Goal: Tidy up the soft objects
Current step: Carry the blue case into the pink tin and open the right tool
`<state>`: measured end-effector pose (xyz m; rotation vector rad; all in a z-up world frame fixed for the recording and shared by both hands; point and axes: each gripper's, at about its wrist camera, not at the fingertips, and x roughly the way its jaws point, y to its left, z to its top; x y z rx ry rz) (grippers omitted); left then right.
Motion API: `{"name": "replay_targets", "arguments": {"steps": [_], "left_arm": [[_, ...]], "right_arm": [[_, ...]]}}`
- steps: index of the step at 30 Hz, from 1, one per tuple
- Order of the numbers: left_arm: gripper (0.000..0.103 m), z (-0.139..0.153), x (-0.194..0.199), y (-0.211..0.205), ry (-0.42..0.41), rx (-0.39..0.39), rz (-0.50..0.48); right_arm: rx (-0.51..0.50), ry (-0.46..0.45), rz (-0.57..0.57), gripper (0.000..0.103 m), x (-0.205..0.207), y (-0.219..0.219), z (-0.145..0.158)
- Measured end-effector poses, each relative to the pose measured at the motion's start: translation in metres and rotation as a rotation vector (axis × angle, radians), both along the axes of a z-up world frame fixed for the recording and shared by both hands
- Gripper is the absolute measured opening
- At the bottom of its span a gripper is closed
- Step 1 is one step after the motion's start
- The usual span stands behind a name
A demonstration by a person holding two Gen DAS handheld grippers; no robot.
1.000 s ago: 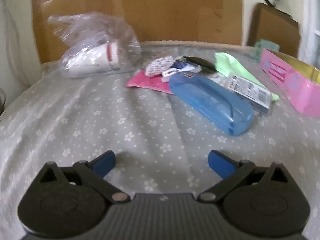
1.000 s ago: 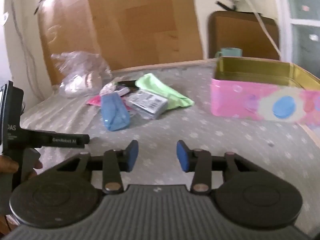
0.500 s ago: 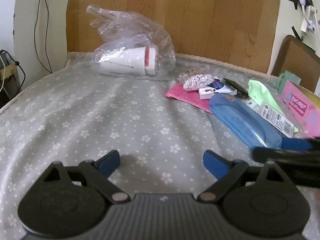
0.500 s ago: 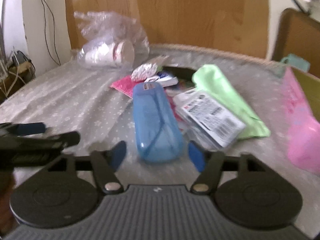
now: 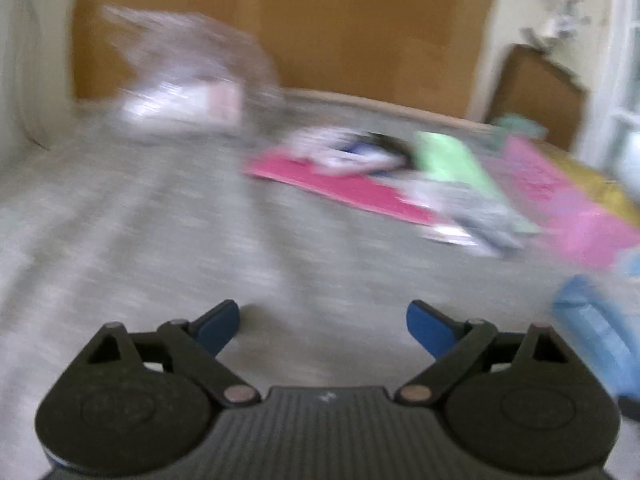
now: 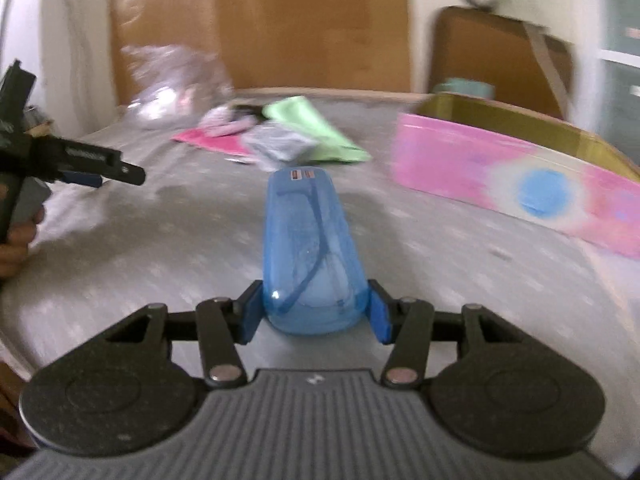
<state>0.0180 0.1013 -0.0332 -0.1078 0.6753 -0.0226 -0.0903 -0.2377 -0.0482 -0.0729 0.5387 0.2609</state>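
My right gripper is shut on the near end of a translucent blue glasses case, held away from the pile; the case also shows at the right edge of the left wrist view. My left gripper is open and empty above the grey floral cloth; it shows in the right wrist view at the left. A blurred pile lies farther back: a pink cloth, a green cloth, a grey packet.
A pink tin box with a gold inside stands at the right. A clear plastic bag holding a white cup lies at the back left. A wooden board stands behind the bed. Both views are motion-blurred.
My right gripper has closed on the blue glasses case and pulled it out of the pile toward the front right. My left gripper has swung and stays open.
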Motion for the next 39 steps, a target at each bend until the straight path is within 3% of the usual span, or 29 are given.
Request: {"name": "replay_targets", "arguments": {"steps": [4,6,7,9,10,11,15,17,21,26,31,34,36,39], "left_arm": [[0.089,0.012,-0.003,-0.055,0.080,-0.217,-0.236],[0.085,0.017,-0.001,-0.096,0.142,-0.282,-0.363],[0.085,0.017,0.000,-0.113,0.174,-0.291,-0.406],[0.086,0.015,0.002,-0.146,0.229,-0.303,-0.479],[0.088,0.013,0.004,-0.160,0.249,-0.310,-0.506],[0.082,0.010,0.007,-0.174,0.268,-0.314,-0.524],[0.079,0.009,0.010,-0.210,0.218,-0.228,-0.533],[0.079,0.017,0.013,-0.217,0.203,-0.249,-0.529],[0.079,0.060,0.018,-0.241,0.062,-0.201,-0.593],[0.079,0.102,0.066,-0.307,-0.058,-0.137,-0.675],[0.078,0.090,0.132,-0.383,-0.018,-0.142,-0.720],[0.079,0.077,0.151,-0.411,0.006,-0.136,-0.712],[0.084,0.069,0.155,-0.413,0.021,-0.144,-0.676],[0.084,0.068,0.145,-0.391,0.011,-0.182,-0.679]], "right_arm": [[0.037,-0.017,-0.069,0.059,-0.009,-0.007,-0.005],[0.022,-0.041,-0.072,0.075,-0.013,-0.002,-0.006],[0.017,-0.045,-0.066,0.076,-0.014,-0.005,-0.006],[0.016,-0.067,-0.055,0.074,-0.019,-0.004,-0.010],[0.028,-0.076,-0.043,0.068,-0.022,-0.009,-0.013],[0.039,-0.098,-0.012,0.055,-0.025,-0.008,-0.015],[0.023,-0.163,0.002,0.055,-0.031,-0.008,-0.010],[0.033,-0.222,-0.010,0.055,-0.032,-0.015,0.001],[0.038,-0.357,-0.078,0.055,-0.014,-0.031,0.034],[0.071,-0.392,-0.210,0.055,0.039,-0.073,0.061],[-0.016,-0.307,-0.339,0.055,0.105,-0.109,0.056],[-0.046,-0.250,-0.368,0.056,0.120,-0.120,0.046],[-0.061,-0.242,-0.415,0.066,0.115,-0.121,0.040],[-0.005,-0.299,-0.413,0.064,0.090,-0.116,0.041]]}}
